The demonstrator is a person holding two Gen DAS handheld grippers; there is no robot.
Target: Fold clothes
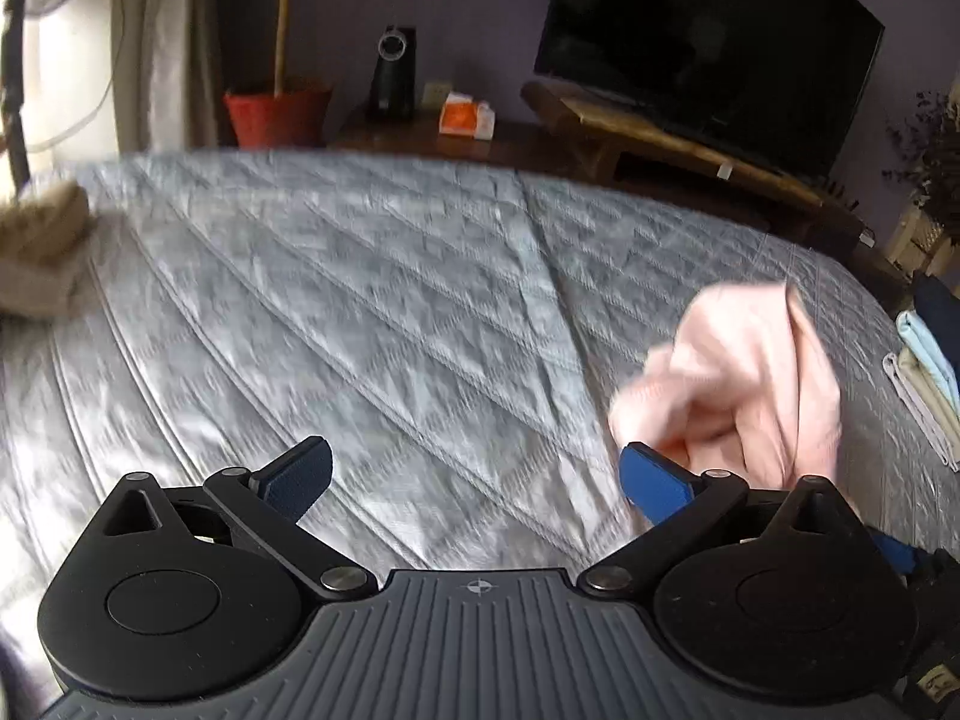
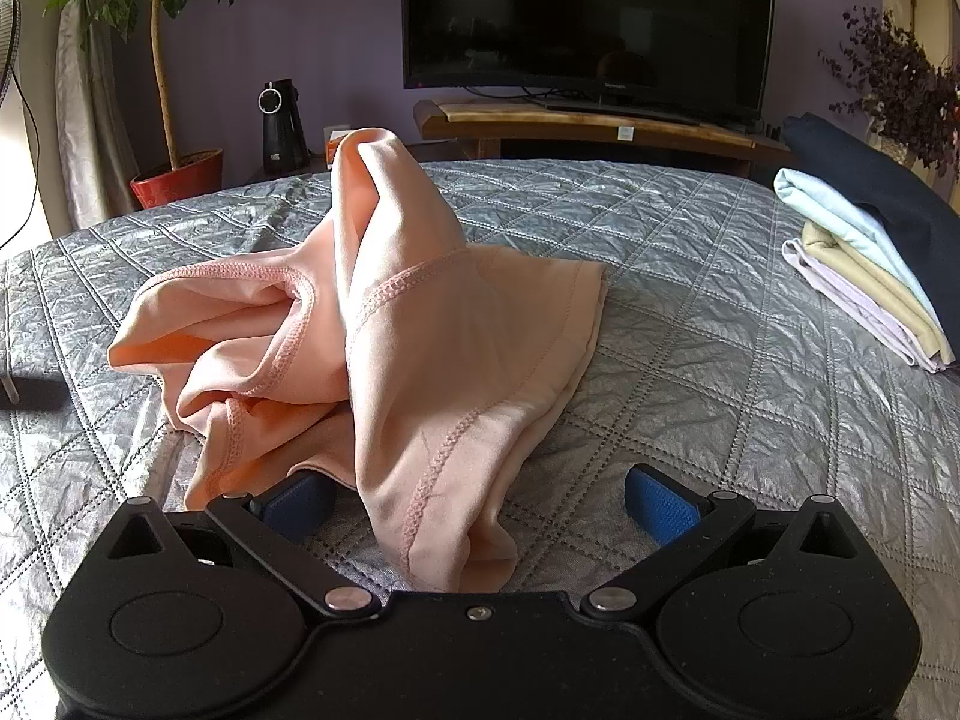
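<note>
Left wrist view, blurred. Far left: a beige fuzzy bundle of cloth lies at the edge of the grey quilted bedspread. Left gripper: blue-padded fingers spread wide, nothing between them, bare quilt below. Just beyond its right-hand finger: the crumpled peach-pink stretch-fabric garment.

Right wrist view, sharp. Left background: red plant pot with a green leafy plant, then a black cylindrical device, then a black flat-screen television on a wooden stand. Centre: the garment in a loose heap on the bedspread, one fold standing up in a peak, stitched hems visible. Right gripper: jaws wide open, gripping nothing; a lobe of the garment lies in the gap, its edge over the left-hand pad, apart from the right-hand pad. Far right: a stack of folded clothes in pale blue, tan and lilac, touching a dark navy fabric behind it
</note>
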